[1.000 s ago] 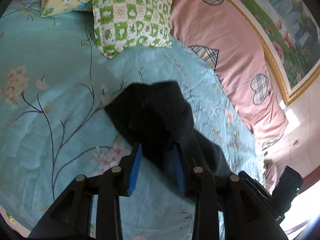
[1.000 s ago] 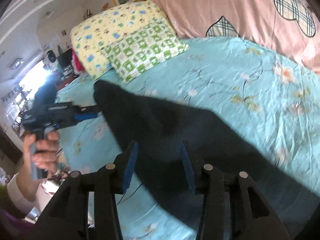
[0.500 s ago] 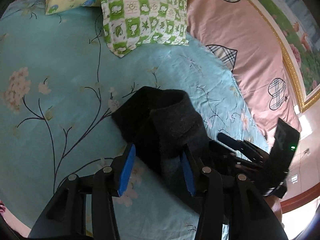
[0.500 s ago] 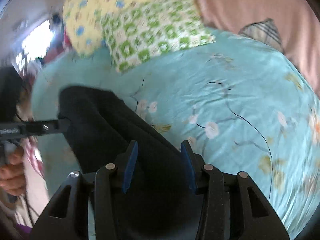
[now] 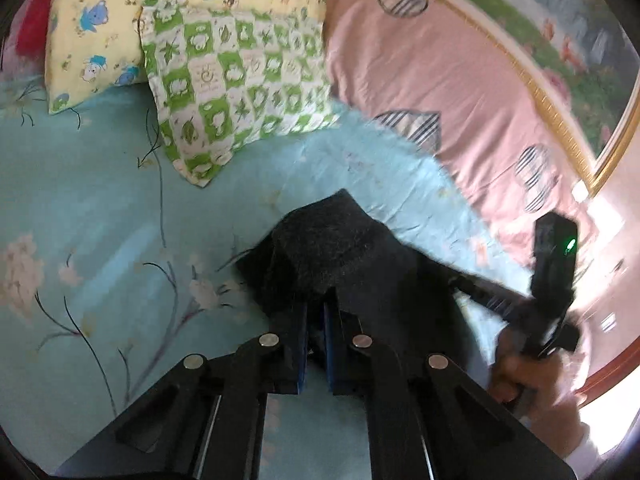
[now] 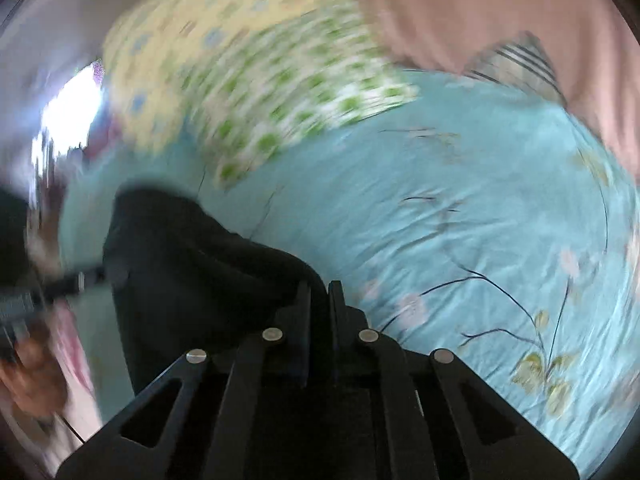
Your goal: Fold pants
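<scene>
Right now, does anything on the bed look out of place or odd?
Nothing looks damaged or spilled. The black pants lie bunched, not flat, on the blue sheet, pinched by the left tongs and right tongs. The right view is blurred.

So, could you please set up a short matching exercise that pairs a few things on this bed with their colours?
Things:
1. pants
2. bedsheet
3. checked pillow
4. cartoon pillow

Colours:
A. pale yellow with blue figures
B. black
C. green and white
D. light blue with flowers

Pairs: 1-B, 2-D, 3-C, 4-A
</scene>
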